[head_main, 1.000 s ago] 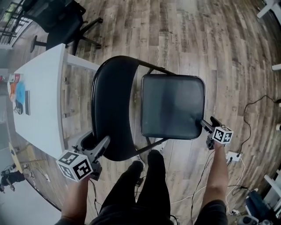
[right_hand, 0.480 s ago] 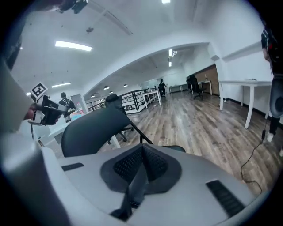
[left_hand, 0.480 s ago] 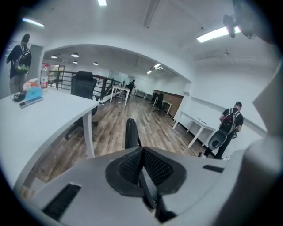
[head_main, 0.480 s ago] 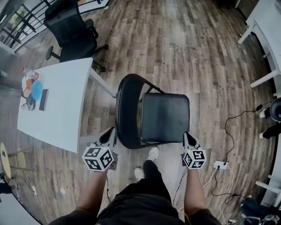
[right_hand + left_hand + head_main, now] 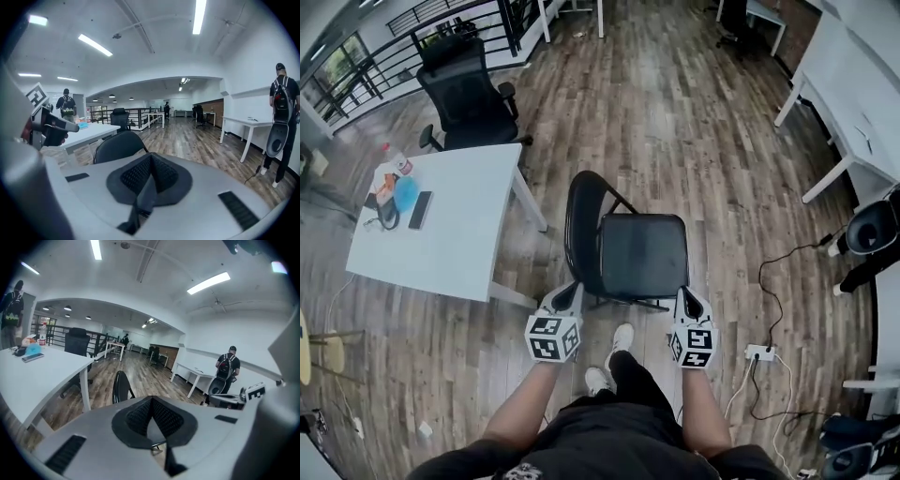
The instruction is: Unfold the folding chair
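**Head view.** The folding chair stands unfolded on the wooden floor, just ahead of both sets of fingertips. Its seat lies between them and its backrest is on the left side.
- The left gripper is near the seat's near left corner, apart from it.
- The right gripper is near the near right corner, also apart.
- A white table lies left of the left fingers, with an office chair beyond it.
- A power strip lies right of the right fingers.

**Left gripper view.** The pads are clenched together, with nothing between them. The chair's backrest rises just beyond the fingertips, slightly left. The table is further left. A person with a backpack stands far off to the right.

**Right gripper view.** The fingers are pressed together and empty. The chair's backrest shows just past them, to the left.
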